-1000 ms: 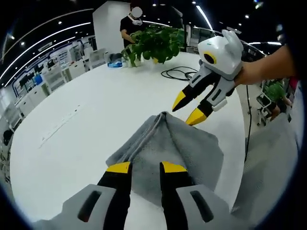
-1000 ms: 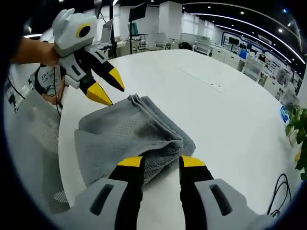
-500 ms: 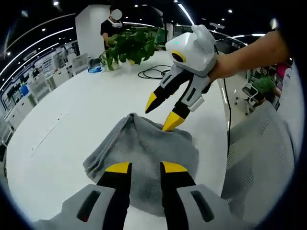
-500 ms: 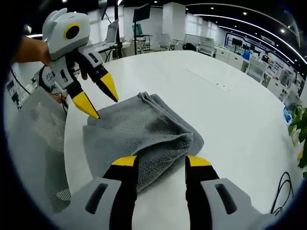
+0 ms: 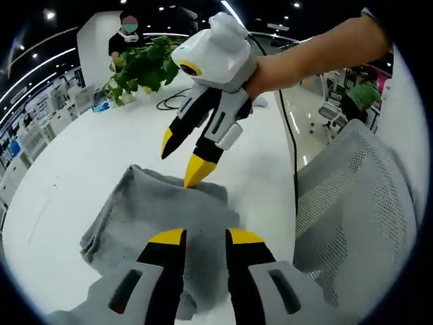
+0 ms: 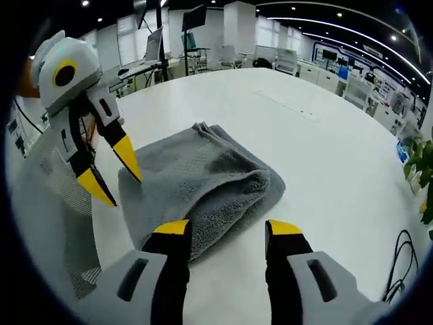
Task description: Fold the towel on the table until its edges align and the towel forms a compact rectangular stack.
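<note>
The grey towel [image 5: 149, 210] lies folded in a loose, rumpled stack near the edge of the white table [image 5: 74, 142]. My left gripper [image 5: 206, 238] hovers open over its near side with nothing pinched. My right gripper [image 5: 183, 157] comes in from above, open, its lower yellow tip at the towel's far edge. In the right gripper view the towel [image 6: 203, 176] lies just ahead of my wide-open right gripper [image 6: 229, 229]. The left gripper [image 6: 111, 172] hangs at the towel's left edge, jaws apart.
A mesh chair back [image 5: 352, 203] stands close beside the table edge, also in the right gripper view [image 6: 51, 176]. A leafy plant [image 5: 145, 64], a black cable [image 5: 169, 101] and a person [image 5: 125, 40] are at the far end. Open tabletop [image 6: 325, 156] stretches beyond the towel.
My right jaws have spread wider and drawn back off the towel's fold. The left gripper has dropped to the towel's edge by the chair. The towel has settled flatter.
</note>
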The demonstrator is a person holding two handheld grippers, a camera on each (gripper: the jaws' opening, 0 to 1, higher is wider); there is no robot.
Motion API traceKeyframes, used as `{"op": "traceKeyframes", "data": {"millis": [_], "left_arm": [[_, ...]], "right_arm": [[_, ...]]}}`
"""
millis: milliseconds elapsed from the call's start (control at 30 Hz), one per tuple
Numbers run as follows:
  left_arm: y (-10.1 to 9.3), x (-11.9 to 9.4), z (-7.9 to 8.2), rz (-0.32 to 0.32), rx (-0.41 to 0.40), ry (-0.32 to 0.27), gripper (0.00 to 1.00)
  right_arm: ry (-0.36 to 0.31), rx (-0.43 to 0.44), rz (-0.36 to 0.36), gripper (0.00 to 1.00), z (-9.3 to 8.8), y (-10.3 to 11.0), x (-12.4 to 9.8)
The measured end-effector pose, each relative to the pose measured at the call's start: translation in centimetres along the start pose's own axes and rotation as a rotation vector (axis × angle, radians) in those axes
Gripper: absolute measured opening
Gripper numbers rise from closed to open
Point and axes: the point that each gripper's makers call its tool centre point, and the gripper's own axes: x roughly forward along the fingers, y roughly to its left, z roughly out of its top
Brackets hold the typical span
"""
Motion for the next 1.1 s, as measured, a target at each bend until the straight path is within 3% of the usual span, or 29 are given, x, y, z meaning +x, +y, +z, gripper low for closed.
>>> {"op": "traceKeyframes", "data": {"millis": [300,367,567,733,900,1100], "left_arm": [[-1.9,1.9,-0.6,-0.044,0.084,0.03,0.27],[-1.9,2.5,-1.3,-0.021,0.134,0.065,0.29],[-2.4,3.7,-2.1,0.021,0.23,0.094,0.34],[-2.1,4.0,-2.3,0.041,0.268,0.1,0.32],[-1.9,4.1,-2.5,0.075,0.365,0.128,0.29],[-1.5,3.8,-2.3,0.092,0.363,0.115,0.25]], "right_arm": [[0.01,0.019,-0.004,0.45,-0.4,0.1,0.2],[0.01,0.025,-0.004,0.45,-0.4,0.1,0.2],[0.01,0.04,-0.006,0.45,-0.7,0.0,0.3],[0.012,0.049,-0.006,0.45,-0.8,0.1,0.3],[0.009,0.036,-0.016,0.46,-0.6,0.3,0.2],[0.013,0.039,-0.01,0.45,-0.7,0.4,0.3]]}}
